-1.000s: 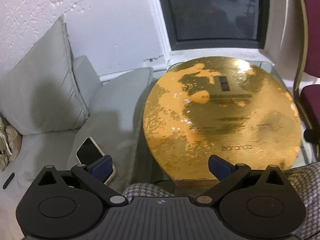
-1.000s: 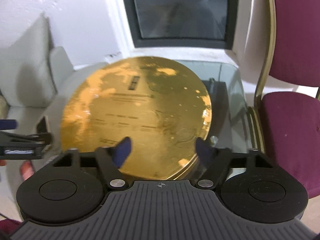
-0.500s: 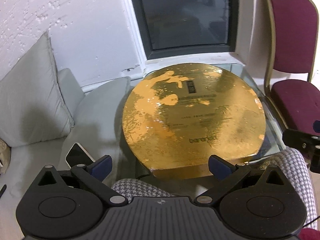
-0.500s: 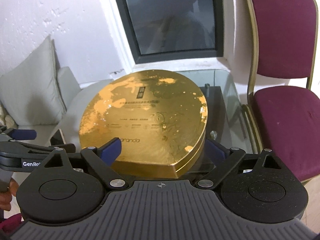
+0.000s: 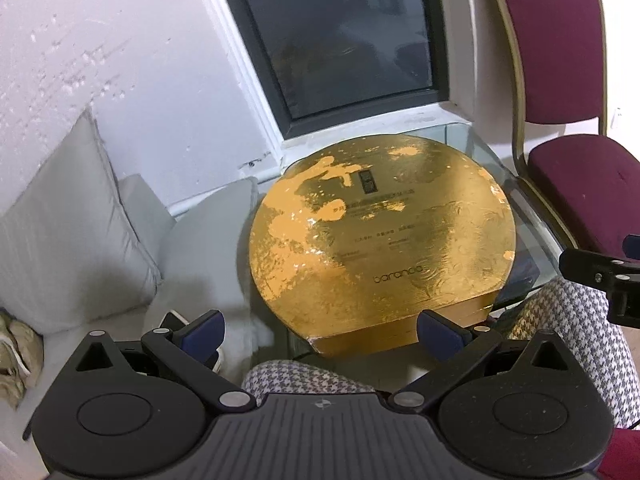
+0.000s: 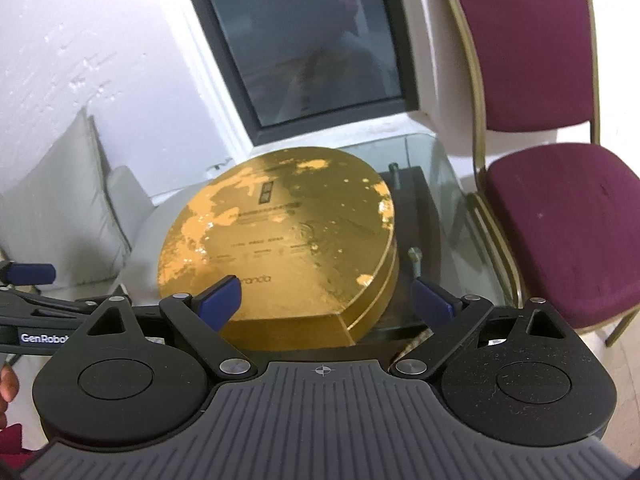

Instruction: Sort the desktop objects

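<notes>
- The gold box [image 5: 380, 236] lies flat on the glass table [image 6: 448, 184], at 12 o'clock from both tools.
- The maroon chair [image 6: 560, 208] stands at 2 o'clock.
- The left gripper [image 5: 320, 332] and right gripper [image 6: 328, 300] hover spread, grasping nothing.
- A phone [image 5: 172, 320] peeks at 9 o'clock, beside the left one.

A large gold box [image 5: 380, 236] is lying flat on a glass table [image 6: 452, 216], taking up most of the tabletop. It is rounded with one straight side, which is facing the cameras. Its shiny lid is sitting closed, is showing orange patches where the foil looks worn, and is carrying dark print, a small dark label near the far edge and the word "baranda" near the straight side.
</notes>
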The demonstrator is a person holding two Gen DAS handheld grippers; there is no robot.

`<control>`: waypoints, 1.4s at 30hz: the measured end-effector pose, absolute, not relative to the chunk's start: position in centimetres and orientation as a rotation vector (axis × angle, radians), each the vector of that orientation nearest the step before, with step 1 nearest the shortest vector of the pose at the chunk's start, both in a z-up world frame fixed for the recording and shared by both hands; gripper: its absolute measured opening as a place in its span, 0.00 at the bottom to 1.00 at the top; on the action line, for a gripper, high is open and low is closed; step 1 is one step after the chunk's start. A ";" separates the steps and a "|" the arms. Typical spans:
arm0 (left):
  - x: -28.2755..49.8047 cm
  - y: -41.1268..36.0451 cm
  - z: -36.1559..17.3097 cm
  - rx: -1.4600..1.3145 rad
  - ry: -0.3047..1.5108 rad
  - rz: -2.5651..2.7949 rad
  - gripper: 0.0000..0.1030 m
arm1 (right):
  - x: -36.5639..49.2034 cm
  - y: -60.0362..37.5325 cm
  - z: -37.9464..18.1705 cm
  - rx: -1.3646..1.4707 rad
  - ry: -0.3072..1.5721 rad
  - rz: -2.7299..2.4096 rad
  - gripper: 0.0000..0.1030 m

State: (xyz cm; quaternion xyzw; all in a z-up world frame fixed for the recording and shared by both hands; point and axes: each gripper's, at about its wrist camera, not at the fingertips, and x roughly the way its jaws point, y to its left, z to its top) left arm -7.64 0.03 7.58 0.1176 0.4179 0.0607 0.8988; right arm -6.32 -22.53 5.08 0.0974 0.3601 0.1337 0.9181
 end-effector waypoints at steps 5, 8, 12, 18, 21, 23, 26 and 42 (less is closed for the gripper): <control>-7.7 -0.8 7.4 0.252 0.876 0.117 0.99 | -6.3 -23.6 4.8 0.218 0.740 0.265 0.93; -7.6 -1.1 7.3 0.249 0.883 0.114 0.99 | -6.3 -23.9 4.6 0.225 0.740 0.267 0.93; -7.3 -1.3 7.1 0.252 0.901 0.121 0.99 | -6.2 -24.2 4.2 0.232 0.750 0.263 0.93; -6.8 -1.7 6.5 0.269 0.921 0.110 0.99 | -5.9 -24.5 3.8 0.243 0.761 0.257 0.93; -6.4 -1.8 6.2 0.279 0.926 0.112 0.99 | -5.6 -24.6 3.6 0.245 0.769 0.257 0.93; -6.1 -1.8 6.0 0.282 0.935 0.121 0.99 | -5.3 -24.7 3.3 0.248 0.778 0.254 0.93; -5.8 -1.9 5.7 0.284 0.952 0.122 0.99 | -5.0 -24.8 3.0 0.252 0.787 0.253 0.93; -3.9 -2.0 3.8 0.298 1.031 0.155 0.99 | -3.1 -24.2 1.8 0.241 0.836 0.301 0.93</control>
